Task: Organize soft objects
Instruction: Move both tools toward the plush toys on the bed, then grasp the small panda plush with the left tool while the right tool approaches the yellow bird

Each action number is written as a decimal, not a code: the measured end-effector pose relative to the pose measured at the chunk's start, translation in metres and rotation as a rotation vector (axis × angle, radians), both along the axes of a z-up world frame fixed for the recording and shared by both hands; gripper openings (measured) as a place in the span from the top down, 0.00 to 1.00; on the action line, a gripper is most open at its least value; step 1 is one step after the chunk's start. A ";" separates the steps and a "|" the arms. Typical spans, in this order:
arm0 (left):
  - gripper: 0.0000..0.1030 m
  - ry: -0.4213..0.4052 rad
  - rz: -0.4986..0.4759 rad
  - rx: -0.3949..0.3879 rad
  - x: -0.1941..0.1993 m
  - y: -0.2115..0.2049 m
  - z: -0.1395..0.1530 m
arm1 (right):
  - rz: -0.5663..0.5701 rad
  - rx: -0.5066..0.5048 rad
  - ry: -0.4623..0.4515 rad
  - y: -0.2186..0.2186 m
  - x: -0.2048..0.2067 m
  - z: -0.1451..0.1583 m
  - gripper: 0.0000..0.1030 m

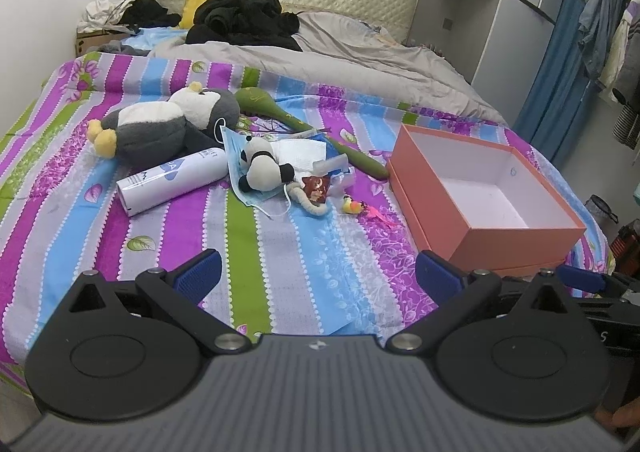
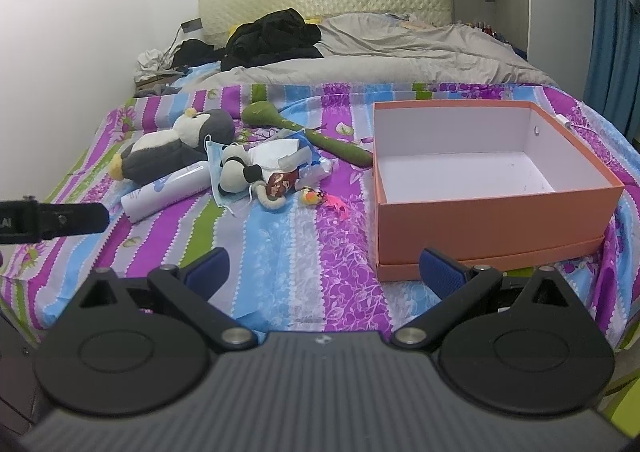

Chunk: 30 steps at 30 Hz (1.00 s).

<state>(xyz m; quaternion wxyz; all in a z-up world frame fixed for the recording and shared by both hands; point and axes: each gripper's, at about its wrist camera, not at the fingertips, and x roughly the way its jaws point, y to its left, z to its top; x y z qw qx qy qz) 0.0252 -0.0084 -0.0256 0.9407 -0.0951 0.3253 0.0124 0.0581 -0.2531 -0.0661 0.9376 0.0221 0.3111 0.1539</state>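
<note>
Left gripper: blue-padded fingers spread wide, nothing between them, hovering over the near edge of the striped bedspread.
Large plush: grey-and-white penguin-like toy with yellow feet, lying on its side at the left of the pile.
White cylinder: lies just in front of the large plush; blue printing on it is too blurred to read.
Small panda plush: rests on a blue face mask in the middle of the pile, just right of the cylinder.
Green long-handled item: lies behind the pile, its handle end near the box.
Small bright toy: yellow, red and pink, alone between the pile and the box.
Orange box: open, white inside, nothing in it, on the right of the bedspread, well apart from the plush toys.
Right gripper: fingers likewise wide apart and holding nothing, near the box's front corner.
Left view only: clothes on a rail at far right; a fingertip at the lower right corner.
Right view only: a white cable beside the box's far corner; the left gripper's black finger at the left edge.
Writing: a small mark on the box's inner wall, not legible.
</note>
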 end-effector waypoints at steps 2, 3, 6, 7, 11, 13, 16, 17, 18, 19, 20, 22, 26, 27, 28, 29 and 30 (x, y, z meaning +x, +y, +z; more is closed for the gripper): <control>0.00 0.004 0.000 -0.002 0.001 0.001 -0.001 | -0.001 0.000 0.004 0.000 0.001 -0.001 0.00; 0.00 0.007 0.000 -0.002 0.002 0.001 -0.002 | -0.002 -0.001 0.006 -0.001 0.002 -0.002 0.00; 0.00 0.018 0.002 -0.001 0.005 0.002 -0.006 | -0.007 0.000 0.016 -0.002 0.004 -0.005 0.00; 0.00 0.020 0.003 0.000 0.006 0.002 -0.007 | -0.010 0.002 0.019 -0.002 0.005 -0.006 0.00; 0.00 0.027 0.000 -0.004 0.009 0.003 -0.012 | -0.024 0.000 0.023 -0.002 0.006 -0.011 0.00; 0.00 0.027 0.001 -0.012 0.009 0.004 -0.014 | -0.023 -0.002 0.029 -0.001 0.007 -0.014 0.00; 0.00 0.032 0.003 -0.012 0.010 0.005 -0.016 | -0.015 -0.005 0.033 0.000 0.008 -0.015 0.00; 0.00 0.033 0.006 -0.006 0.010 0.006 -0.016 | -0.013 -0.007 0.034 0.001 0.008 -0.015 0.00; 0.00 0.034 0.007 -0.002 0.010 0.007 -0.017 | -0.012 -0.008 0.035 0.001 0.009 -0.015 0.00; 0.00 0.034 0.008 -0.002 0.010 0.008 -0.018 | -0.012 -0.007 0.036 0.001 0.009 -0.016 0.00; 0.00 0.035 0.010 -0.004 0.011 0.009 -0.019 | -0.012 -0.005 0.037 0.002 0.009 -0.016 0.00; 0.00 0.035 0.013 -0.008 0.012 0.011 -0.020 | -0.010 -0.001 0.038 0.002 0.009 -0.017 0.00; 0.00 0.043 0.015 -0.009 0.013 0.014 -0.024 | 0.003 0.000 0.042 0.002 0.010 -0.020 0.00; 0.00 0.048 0.016 -0.010 0.015 0.015 -0.026 | 0.004 -0.004 0.044 0.003 0.011 -0.021 0.00; 0.00 0.053 0.019 -0.012 0.017 0.017 -0.028 | 0.004 -0.004 0.047 0.003 0.012 -0.022 0.00; 0.00 0.057 0.021 -0.014 0.019 0.018 -0.030 | 0.006 -0.002 0.052 0.003 0.014 -0.024 0.00; 0.00 0.059 0.023 -0.014 0.022 0.020 -0.033 | 0.011 0.001 0.057 0.003 0.016 -0.025 0.00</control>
